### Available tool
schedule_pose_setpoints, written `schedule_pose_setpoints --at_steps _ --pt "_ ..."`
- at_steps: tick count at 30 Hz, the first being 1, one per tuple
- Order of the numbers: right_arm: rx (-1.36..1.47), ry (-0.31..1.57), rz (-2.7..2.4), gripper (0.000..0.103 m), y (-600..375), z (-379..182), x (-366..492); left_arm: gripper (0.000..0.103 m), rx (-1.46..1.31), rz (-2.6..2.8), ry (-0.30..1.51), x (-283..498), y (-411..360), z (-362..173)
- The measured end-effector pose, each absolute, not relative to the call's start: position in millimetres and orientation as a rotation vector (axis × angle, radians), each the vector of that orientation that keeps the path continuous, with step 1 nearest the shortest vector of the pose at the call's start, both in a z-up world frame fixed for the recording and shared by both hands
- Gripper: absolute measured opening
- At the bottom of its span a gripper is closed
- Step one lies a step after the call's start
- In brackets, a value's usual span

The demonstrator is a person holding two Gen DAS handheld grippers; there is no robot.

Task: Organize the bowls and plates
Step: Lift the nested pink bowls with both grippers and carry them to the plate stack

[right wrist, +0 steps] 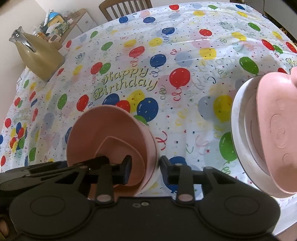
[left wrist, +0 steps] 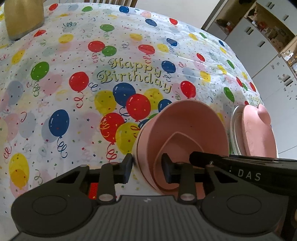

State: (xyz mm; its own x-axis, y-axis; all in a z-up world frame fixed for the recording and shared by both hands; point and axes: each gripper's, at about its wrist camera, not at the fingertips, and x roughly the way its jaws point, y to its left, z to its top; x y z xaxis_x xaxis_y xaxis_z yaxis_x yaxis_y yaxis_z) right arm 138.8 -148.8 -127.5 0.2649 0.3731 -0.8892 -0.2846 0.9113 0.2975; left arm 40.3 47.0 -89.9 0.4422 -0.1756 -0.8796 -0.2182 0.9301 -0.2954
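A pink bowl (left wrist: 187, 126) (right wrist: 104, 129) with a smaller heart-shaped pink bowl (left wrist: 178, 146) nested in it sits inside a white bowl (left wrist: 136, 148) on the balloon tablecloth. My left gripper (left wrist: 147, 169) is shut on the stack's left wall, one finger outside on the white bowl and one inside. My right gripper (right wrist: 146, 167) is shut on the opposite wall, with one pad inside the pink bowls. Its black body (left wrist: 241, 166) crosses the left wrist view. To the right a pink pig-shaped plate (left wrist: 258, 129) (right wrist: 274, 129) lies on a white plate (left wrist: 234, 129) (right wrist: 239, 118).
A gold jug (left wrist: 22, 16) (right wrist: 39, 55) stands at the table's far left. A wooden chair (right wrist: 124, 7) is behind the table. White cabinets (left wrist: 259, 46) are off to the right and a cluttered sideboard (right wrist: 55, 24) is at the back left.
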Motion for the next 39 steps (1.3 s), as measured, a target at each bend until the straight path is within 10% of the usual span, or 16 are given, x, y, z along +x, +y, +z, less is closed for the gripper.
schedule_pose_setpoints --at_steps 39 --pt "0.104 1.071 0.183 0.018 -289 -39 139 0.033 -0.16 -0.246 1.052 102 -116 -7"
